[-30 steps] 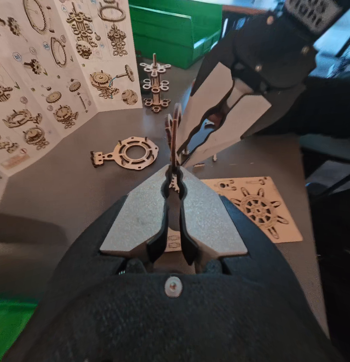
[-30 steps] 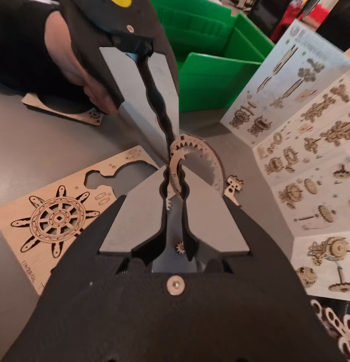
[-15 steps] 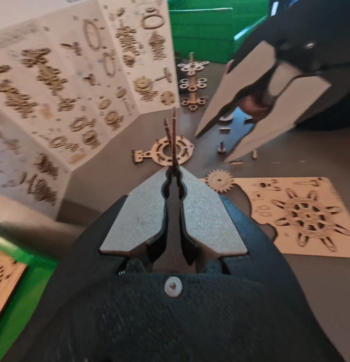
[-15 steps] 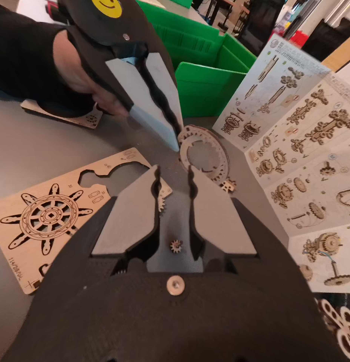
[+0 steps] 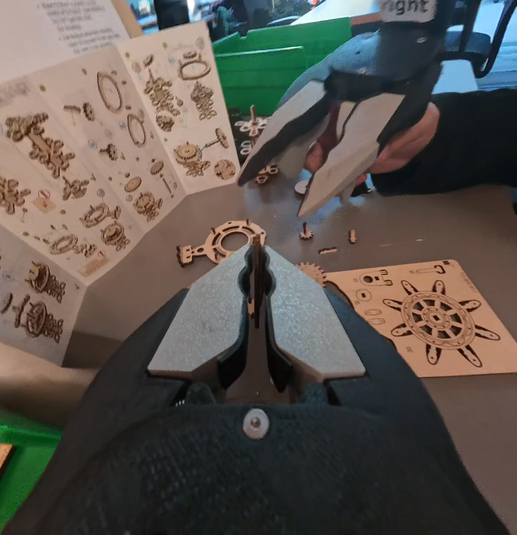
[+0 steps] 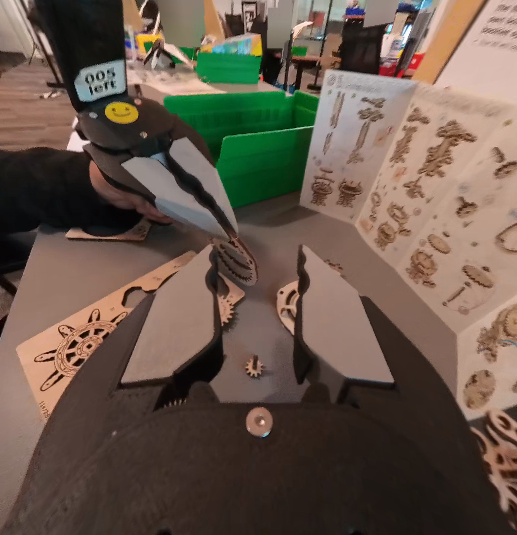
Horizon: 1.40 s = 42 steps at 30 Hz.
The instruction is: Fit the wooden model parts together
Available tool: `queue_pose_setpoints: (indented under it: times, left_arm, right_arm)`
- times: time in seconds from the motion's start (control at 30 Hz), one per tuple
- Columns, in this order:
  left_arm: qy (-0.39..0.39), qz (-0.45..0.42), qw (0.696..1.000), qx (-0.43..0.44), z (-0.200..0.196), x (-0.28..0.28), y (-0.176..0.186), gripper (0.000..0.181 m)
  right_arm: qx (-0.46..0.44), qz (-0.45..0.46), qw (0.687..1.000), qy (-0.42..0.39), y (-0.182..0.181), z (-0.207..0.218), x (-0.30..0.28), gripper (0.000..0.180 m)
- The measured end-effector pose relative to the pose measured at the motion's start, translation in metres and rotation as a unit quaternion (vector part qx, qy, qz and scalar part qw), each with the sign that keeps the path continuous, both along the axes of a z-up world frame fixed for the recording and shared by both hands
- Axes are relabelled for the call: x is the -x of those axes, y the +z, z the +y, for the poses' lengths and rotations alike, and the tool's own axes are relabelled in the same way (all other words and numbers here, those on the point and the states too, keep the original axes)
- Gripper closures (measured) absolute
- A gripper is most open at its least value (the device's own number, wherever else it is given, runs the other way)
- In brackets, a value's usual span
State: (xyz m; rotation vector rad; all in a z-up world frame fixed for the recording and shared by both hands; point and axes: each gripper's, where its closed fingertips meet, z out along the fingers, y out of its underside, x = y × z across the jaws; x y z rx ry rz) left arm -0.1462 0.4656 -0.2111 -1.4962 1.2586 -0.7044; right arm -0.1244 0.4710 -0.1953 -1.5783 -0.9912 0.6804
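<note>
My left gripper [image 5: 257, 252] is shut on a thin toothed wooden ring [image 5: 257, 283], seen edge-on between its fingers. In the right wrist view the same ring [image 6: 238, 265] hangs tilted from the left gripper [image 6: 231, 233], just above the table. My right gripper [image 6: 256, 252] is open and empty, a short way from the ring. A small gear on a pin [image 6: 254, 368] stands on the table between its fingers. A round wooden frame with a handle [image 5: 222, 246] lies flat just beyond the left fingertips.
A wooden sheet with a ship's-wheel cutout [image 5: 425, 318] lies at the right, a loose gear [image 5: 312, 270] at its corner. Small pegs [image 5: 328, 250] lie near. A folded instruction sheet [image 5: 92, 159] stands at the left, a green bin [image 5: 266, 72] behind. A stacked wooden assembly [image 5: 253, 127] stands at the back.
My right gripper has opened, let go of the toothed ring and drawn back. My left gripper still holds the ring and has pulled away with it, lower toward the table.
</note>
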Motion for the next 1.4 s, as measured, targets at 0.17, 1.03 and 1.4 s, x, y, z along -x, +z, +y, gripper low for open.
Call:
queue_pose_setpoints:
  times: [0.17,1.03,1.4]
  left_arm:
    - [-0.023,-0.012,0.999,-0.045,-0.011,-0.004,0.01,0.181]
    - [0.016,-0.096,0.985,0.14,0.013,0.019,0.018,0.16]
    - [0.058,-0.097,0.988,0.106,0.027,0.028,0.021,0.162]
  right_arm:
    - [-0.038,-0.041,0.998,0.027,-0.011,-0.011,0.016,0.138]
    - [-0.005,-0.011,1.0,0.007,0.003,0.002,-0.001,0.18]
    - [-0.076,0.096,0.991,-0.056,0.075,0.011,-0.061,0.18]
